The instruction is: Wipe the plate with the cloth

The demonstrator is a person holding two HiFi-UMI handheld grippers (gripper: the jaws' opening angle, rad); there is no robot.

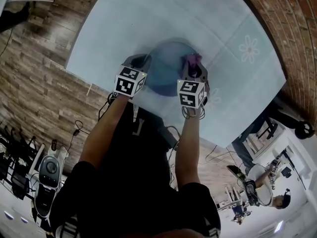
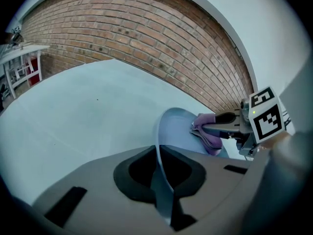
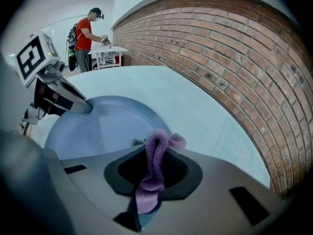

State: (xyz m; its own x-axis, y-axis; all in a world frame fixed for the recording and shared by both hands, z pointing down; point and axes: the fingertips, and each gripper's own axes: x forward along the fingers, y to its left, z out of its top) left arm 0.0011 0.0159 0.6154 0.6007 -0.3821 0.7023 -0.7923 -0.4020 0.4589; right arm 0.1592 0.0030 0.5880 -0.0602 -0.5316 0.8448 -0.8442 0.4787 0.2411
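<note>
Left gripper (image 2: 162,179) is clamped on the left rim of the blue plate (image 2: 178,131), near the front edge of the table (image 1: 148,19). Right gripper (image 3: 146,180) pinches the folded purple cloth (image 3: 155,153) against the plate's right side.

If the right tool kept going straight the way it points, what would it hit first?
Probably the blue plate: the purple cloth clamped in the right tool sticks out ahead and would press on its inner face first.
</note>
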